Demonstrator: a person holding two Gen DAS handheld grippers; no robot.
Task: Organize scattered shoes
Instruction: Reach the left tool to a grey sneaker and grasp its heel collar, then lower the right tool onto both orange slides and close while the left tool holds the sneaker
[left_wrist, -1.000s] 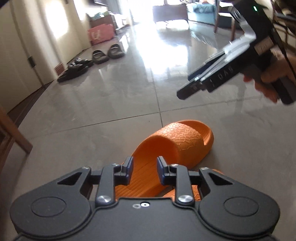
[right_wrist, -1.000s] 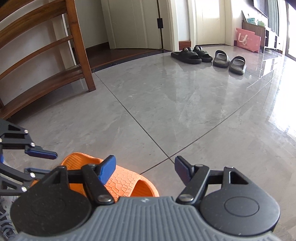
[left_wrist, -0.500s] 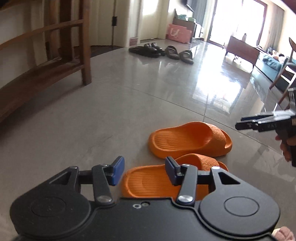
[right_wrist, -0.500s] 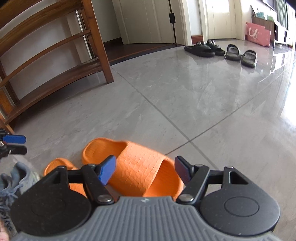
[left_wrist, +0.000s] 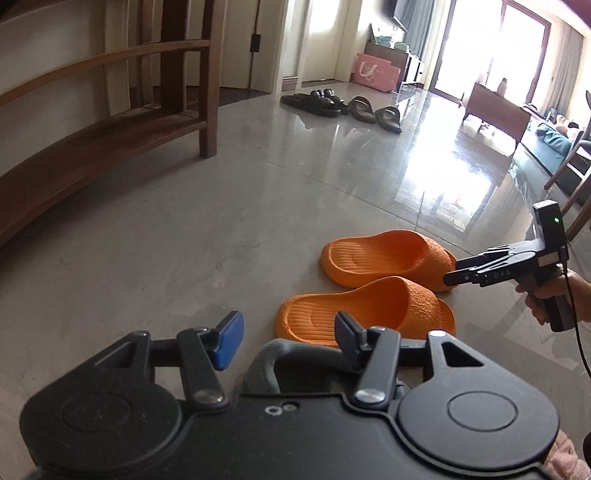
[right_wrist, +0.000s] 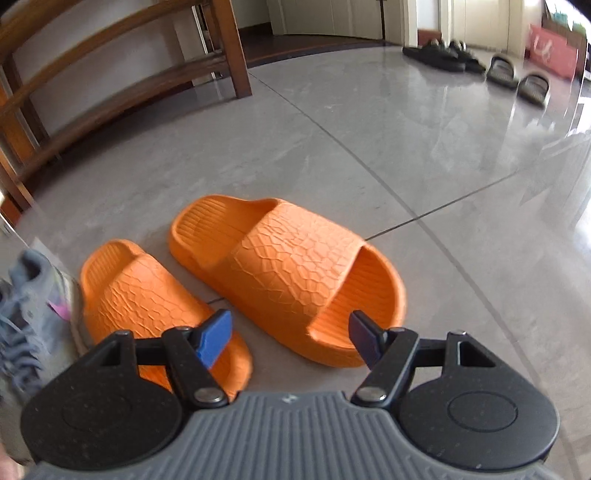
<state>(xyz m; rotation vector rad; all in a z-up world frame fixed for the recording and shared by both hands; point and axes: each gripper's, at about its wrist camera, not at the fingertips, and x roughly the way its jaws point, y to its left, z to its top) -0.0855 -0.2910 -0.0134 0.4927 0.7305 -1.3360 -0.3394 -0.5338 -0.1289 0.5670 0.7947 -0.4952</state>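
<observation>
Orange slides paired on open tile floor; left hand-held gripper apart, right hand-held gripper apart, both empty.

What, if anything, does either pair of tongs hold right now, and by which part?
Nothing is held. The left tongs and the right tongs are both open, and the two orange slippers lie free on the floor.

Seen from the right wrist, the larger-looking orange foam slide lies just right of its orange foam twin, the grey laced sneaker just beyond that twin's left, four dark slippers far behind.
</observation>
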